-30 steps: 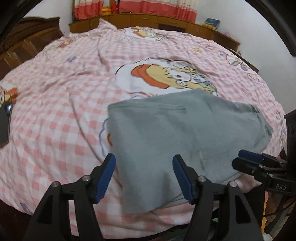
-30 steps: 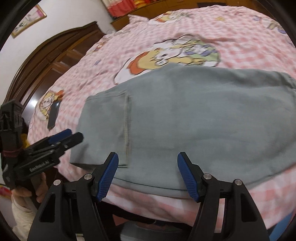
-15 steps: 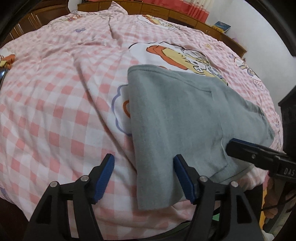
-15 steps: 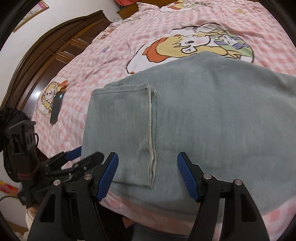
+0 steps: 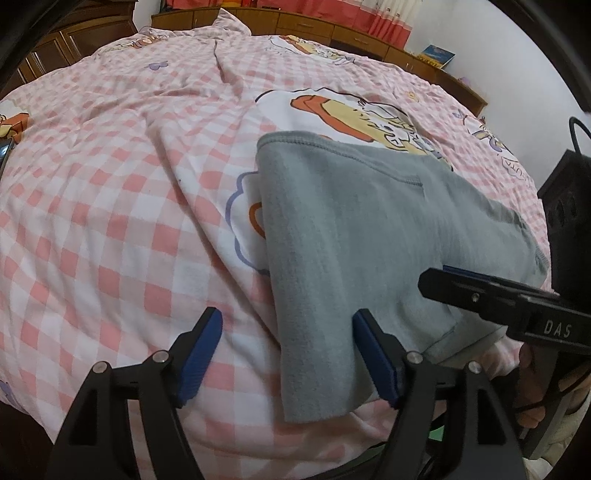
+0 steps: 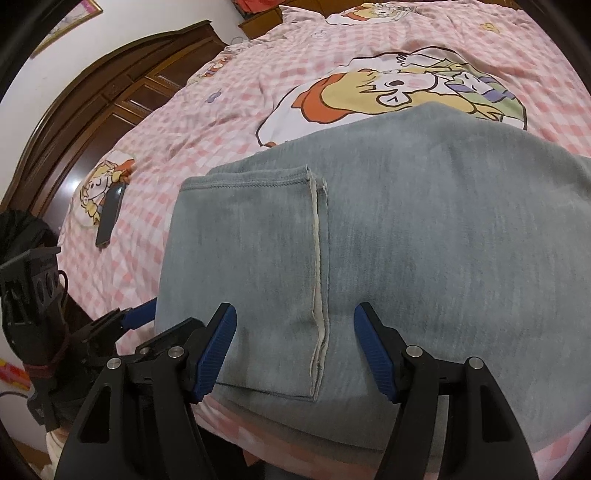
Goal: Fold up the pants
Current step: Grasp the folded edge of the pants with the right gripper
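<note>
Grey-green pants [image 5: 354, 236] lie folded on the pink checked bedspread [image 5: 110, 206], near the bed's front edge. In the right wrist view the pants [image 6: 424, 229] fill the middle, with a hemmed leg end and raw seam [image 6: 319, 280] lying on top. My left gripper [image 5: 288, 354] is open and empty, over the pants' front left corner. My right gripper [image 6: 293, 350] is open and empty, straddling the seam near the front edge. The right gripper also shows in the left wrist view [image 5: 480, 291], low over the pants' right part. The left gripper also shows in the right wrist view [image 6: 129, 321].
A dark phone [image 6: 110, 214] lies on the bedspread at the left. A wooden headboard [image 6: 110, 96] stands at the left, and low wooden cabinets [image 5: 314, 26] with red curtains line the far wall. A book [image 5: 437, 55] lies on the cabinet.
Both grippers have moved in closer and lower over the pants' front edge. The left one swung left, so the pants now sit right of its centre. Both stay open.
</note>
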